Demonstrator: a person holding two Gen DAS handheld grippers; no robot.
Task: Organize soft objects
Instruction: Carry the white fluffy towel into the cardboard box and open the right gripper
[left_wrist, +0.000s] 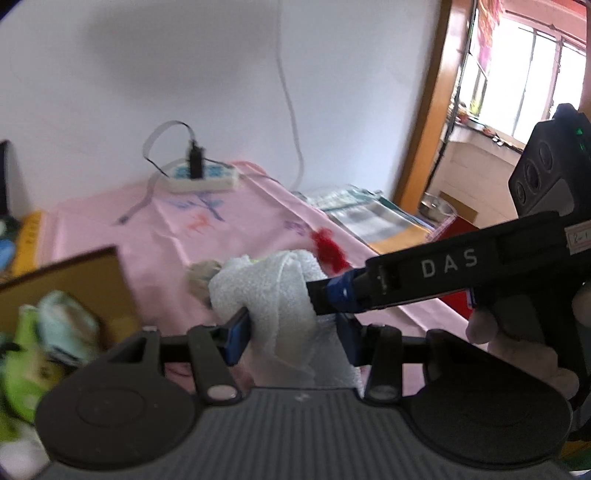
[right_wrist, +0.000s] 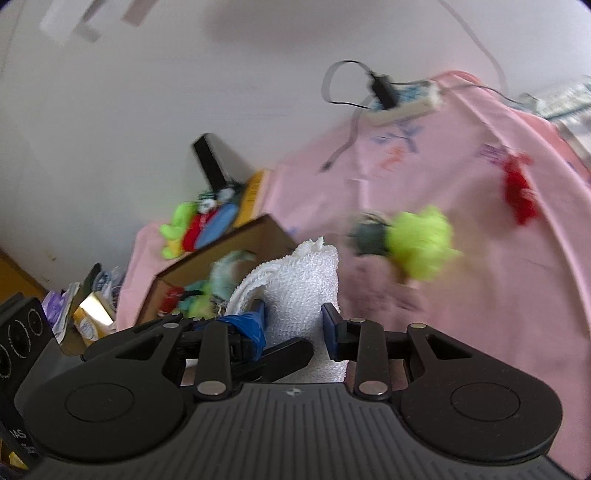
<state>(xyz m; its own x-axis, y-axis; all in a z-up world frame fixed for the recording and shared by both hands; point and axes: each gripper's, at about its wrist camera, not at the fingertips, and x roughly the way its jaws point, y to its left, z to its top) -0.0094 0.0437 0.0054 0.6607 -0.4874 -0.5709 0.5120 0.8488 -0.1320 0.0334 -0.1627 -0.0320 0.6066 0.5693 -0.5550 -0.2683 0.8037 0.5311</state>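
Note:
A white towel (left_wrist: 273, 291) hangs above the pink tablecloth (left_wrist: 184, 229), held by both grippers. My left gripper (left_wrist: 295, 332) is shut on its lower part. My right gripper (right_wrist: 295, 325) is shut on the same towel (right_wrist: 303, 284); its finger (left_wrist: 332, 291) reaches in from the right in the left wrist view. A cardboard box (right_wrist: 221, 254) at the left holds several soft toys (right_wrist: 207, 291). A green and grey soft toy (right_wrist: 413, 240) and a red soft thing (right_wrist: 517, 188) lie on the cloth.
A power strip (left_wrist: 199, 177) with a plugged black adapter and cables sits at the back by the wall. Bright plush toys (right_wrist: 199, 225) and a yellow box stand behind the cardboard box. Papers (left_wrist: 369, 214) lie off the cloth's right edge, near a doorway.

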